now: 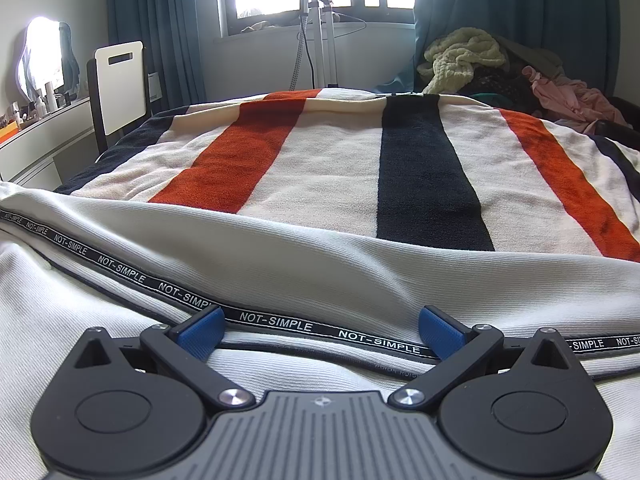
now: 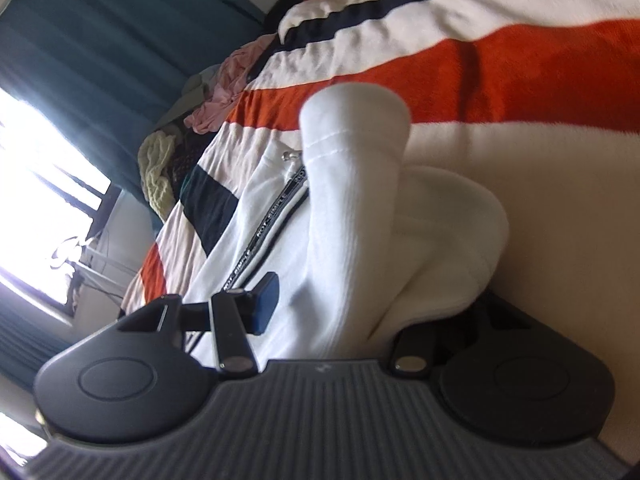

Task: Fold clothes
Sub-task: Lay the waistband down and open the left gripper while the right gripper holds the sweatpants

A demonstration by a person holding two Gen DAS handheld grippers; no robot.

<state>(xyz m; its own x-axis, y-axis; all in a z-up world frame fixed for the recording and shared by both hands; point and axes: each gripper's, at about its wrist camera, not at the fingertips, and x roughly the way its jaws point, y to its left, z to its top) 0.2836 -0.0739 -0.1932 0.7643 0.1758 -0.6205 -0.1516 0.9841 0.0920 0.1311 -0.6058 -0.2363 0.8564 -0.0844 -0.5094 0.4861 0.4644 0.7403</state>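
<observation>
Over the white jacket [image 1: 280, 280], left gripper [image 1: 320, 330] gapes; right gripper [image 2: 360, 304] seemingly holds sleeve.

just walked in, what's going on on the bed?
A person with a handheld gripper in each hand is folding a white ribbed jacket with black NOT-SIMPLE zipper tape on an orange, navy and cream striped blanket. The left gripper is open, low over the tape. The right gripper has a white sleeve running between its fingers; whether it is clamped is unclear.

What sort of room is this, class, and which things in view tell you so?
Most likely a bedroom: a bed under a striped blanket, a dressing table with a mirror, and a heap of clothes by the curtained window.
</observation>
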